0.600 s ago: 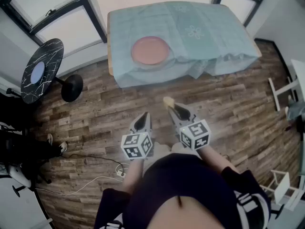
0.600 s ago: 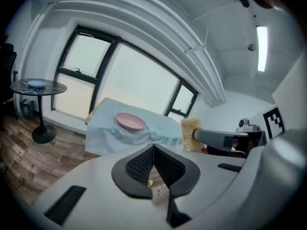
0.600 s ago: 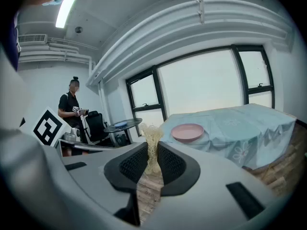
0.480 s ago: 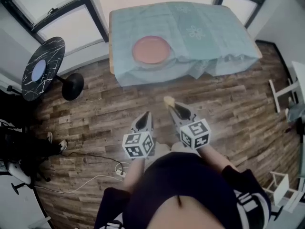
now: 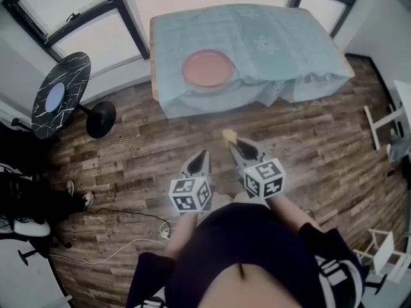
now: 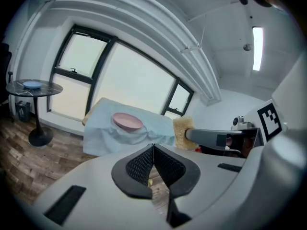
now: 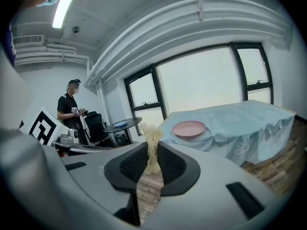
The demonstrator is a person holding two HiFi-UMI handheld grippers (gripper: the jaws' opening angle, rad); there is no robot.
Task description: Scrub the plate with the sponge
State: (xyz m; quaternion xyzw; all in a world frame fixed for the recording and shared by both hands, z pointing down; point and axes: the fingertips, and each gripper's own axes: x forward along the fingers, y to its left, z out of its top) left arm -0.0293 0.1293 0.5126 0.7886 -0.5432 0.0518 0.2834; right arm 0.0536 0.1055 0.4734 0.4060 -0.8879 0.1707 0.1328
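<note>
A pink plate lies on a table under a pale blue cloth, ahead of me; it also shows in the left gripper view and the right gripper view. My right gripper is shut on a yellow sponge, whose tip pokes out above the wood floor. From the left gripper view the sponge is seen at the right jaws' end. My left gripper is shut and empty, its pads pressed together. Both grippers hang well short of the table.
A round black marble side table with a blue dish stands left by the windows. Cables trail on the floor at lower left. A person stands far off by desks and a chair. White furniture lines the right wall.
The view has shifted slightly toward the table; both grippers keep their pose, the sponge still held in the right one.
</note>
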